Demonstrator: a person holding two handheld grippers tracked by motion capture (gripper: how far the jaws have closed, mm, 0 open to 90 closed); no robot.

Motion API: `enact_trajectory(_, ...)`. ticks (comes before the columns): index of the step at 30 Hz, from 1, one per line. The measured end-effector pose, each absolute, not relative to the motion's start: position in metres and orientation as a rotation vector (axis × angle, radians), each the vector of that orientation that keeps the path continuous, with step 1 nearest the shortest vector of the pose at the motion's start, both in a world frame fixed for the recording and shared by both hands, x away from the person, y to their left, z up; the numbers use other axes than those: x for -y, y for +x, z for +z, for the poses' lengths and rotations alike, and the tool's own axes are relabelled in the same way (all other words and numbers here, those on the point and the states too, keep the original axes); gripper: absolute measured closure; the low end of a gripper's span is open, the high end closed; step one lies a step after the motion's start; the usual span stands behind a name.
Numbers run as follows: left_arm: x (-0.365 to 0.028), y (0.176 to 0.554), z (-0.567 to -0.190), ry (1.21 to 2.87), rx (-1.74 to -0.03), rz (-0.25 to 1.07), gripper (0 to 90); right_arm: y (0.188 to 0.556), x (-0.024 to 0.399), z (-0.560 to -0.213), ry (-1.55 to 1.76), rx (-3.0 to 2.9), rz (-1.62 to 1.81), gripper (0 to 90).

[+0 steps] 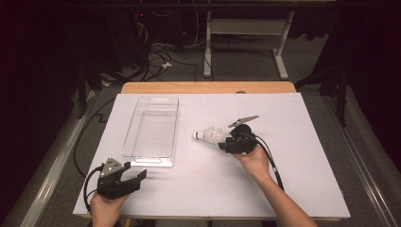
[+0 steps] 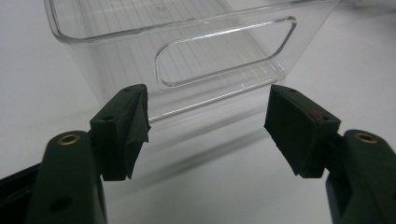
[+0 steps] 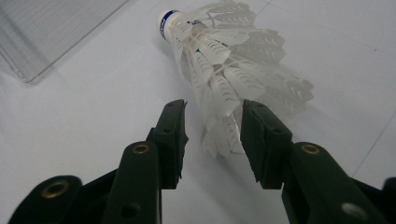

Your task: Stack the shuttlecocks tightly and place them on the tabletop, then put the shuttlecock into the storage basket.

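On the white table [image 1: 302, 189], my right gripper [image 3: 212, 135] stands half open around the shuttlecock's [image 3: 224, 60] feather skirt, not pinching. My left gripper [image 2: 208, 126] gapes empty before the clear bin [image 2: 187, 56].

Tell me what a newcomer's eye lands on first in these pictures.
A white shuttlecock lies on its side on the white table, right of centre, its feather skirt between the open jaws of the right tongs. Left of it stands a clear, empty bin. The left tongs rest open just short of the bin's near end.
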State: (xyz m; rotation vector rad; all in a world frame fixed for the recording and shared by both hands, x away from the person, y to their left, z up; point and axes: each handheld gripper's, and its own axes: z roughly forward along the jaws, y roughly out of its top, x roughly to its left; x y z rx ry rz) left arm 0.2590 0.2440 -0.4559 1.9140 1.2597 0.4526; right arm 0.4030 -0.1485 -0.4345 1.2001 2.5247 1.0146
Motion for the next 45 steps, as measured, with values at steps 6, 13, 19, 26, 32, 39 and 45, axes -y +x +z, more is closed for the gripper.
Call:
enact_trajectory(6,-0.244,0.259,-0.456,1.914,-1.257,0.448,31.3,0.402,0.145,-0.437,1.191,-2.522,1.025,58.4)
enact_trajectory(13,-0.244,0.259,-0.456,1.913,-1.254,0.446,31.4,0.401,0.140,-0.440,1.180,-2.515,1.042,56.8)
enact_trajectory(19,-0.244,0.260,-0.456,1.920,-1.246,0.439,31.4,0.402,0.137,-0.441,1.169,-2.500,1.061,56.1)
enact_trajectory(26,-0.245,0.259,-0.456,1.912,-1.250,0.440,31.4,0.403,0.133,-0.445,1.152,-2.488,1.049,55.3)
enact_trajectory(32,-0.244,0.259,-0.456,1.919,-1.247,0.442,31.4,0.403,0.131,-0.447,1.148,-2.480,1.058,54.3)
enact_trajectory(39,-0.244,0.260,-0.457,1.918,-1.252,0.444,31.4,0.405,0.130,-0.449,1.161,-2.476,1.079,52.4)
enact_trajectory(45,-0.243,0.259,-0.456,1.920,-1.257,0.454,31.4,0.407,0.127,-0.454,1.167,-2.475,1.083,52.5)
